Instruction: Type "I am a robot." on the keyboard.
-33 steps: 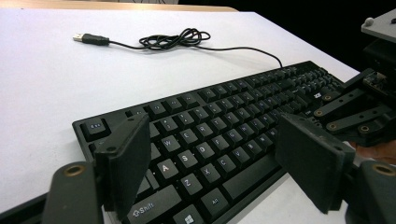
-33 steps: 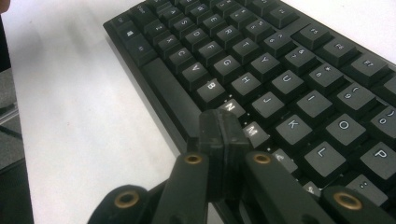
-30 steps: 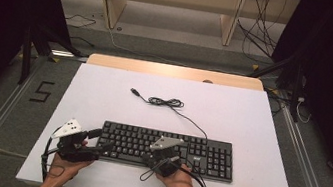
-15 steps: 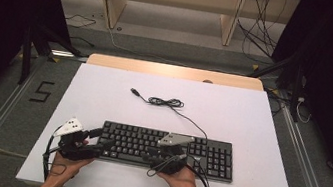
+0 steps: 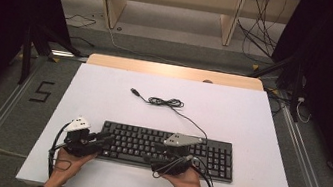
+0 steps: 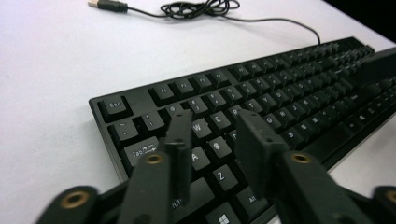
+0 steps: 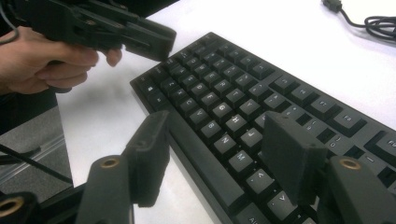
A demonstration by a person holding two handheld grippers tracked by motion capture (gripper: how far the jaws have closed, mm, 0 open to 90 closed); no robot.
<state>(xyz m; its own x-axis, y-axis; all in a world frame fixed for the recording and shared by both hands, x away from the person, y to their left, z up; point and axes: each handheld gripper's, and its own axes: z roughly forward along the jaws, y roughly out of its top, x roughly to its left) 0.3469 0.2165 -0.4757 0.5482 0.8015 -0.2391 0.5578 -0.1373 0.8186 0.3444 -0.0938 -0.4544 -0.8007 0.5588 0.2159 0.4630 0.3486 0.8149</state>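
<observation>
1. I have the left tongs (image 5: 105,139) hovering over the left end of the keyboard (image 5: 147,138), jaws released with a moderate gap, above the Tab-to-S keys.
2. My right tongs (image 5: 159,149) sit near the keyboard's front edge around its middle, jaws spread wide, gripping nothing.
3. The keyboard lies flat on the white desk (image 5: 103,93) toward my side; its cable (image 5: 168,103) runs back to a loose coil and a USB plug (image 5: 134,91).
4. I judge it stiff, fairly light, with slick plastic and keys that give under pressure; I would pinch the short ends or front rim, never the keycaps.
5. It looks full-size, matte black, white legends, number pad at right.
</observation>
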